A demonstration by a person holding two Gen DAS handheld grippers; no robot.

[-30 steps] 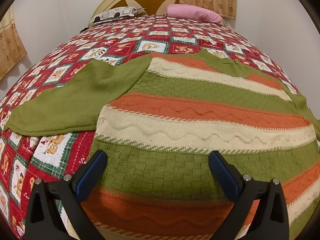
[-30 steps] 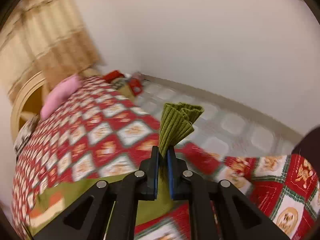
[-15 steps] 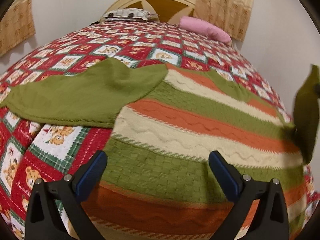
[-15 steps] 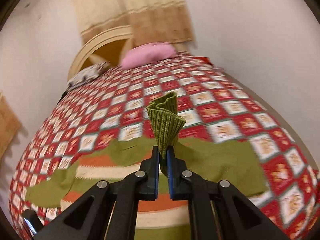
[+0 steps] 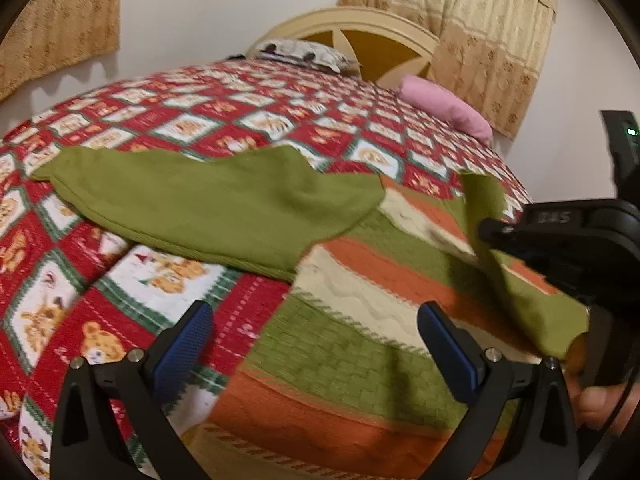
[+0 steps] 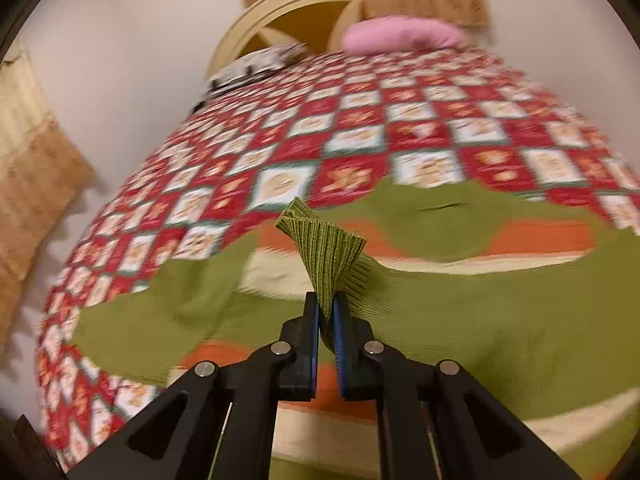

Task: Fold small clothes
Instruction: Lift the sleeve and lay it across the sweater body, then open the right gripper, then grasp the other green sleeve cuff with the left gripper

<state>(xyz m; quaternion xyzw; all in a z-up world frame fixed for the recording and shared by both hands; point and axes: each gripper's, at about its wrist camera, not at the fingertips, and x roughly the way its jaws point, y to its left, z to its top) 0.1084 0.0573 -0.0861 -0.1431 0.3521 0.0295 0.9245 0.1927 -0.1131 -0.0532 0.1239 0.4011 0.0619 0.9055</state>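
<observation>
Just one sweater (image 5: 360, 288), two pillows (image 5: 444, 108)

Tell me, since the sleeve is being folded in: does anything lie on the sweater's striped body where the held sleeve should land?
Nothing visible does. The right tool pinches the sleeve cuff, and the striped body beneath it lies bare.

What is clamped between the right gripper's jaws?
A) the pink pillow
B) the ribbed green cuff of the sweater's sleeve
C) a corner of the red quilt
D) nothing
B: the right gripper is shut on the ribbed green cuff, which fans out above its blue pads.
</observation>
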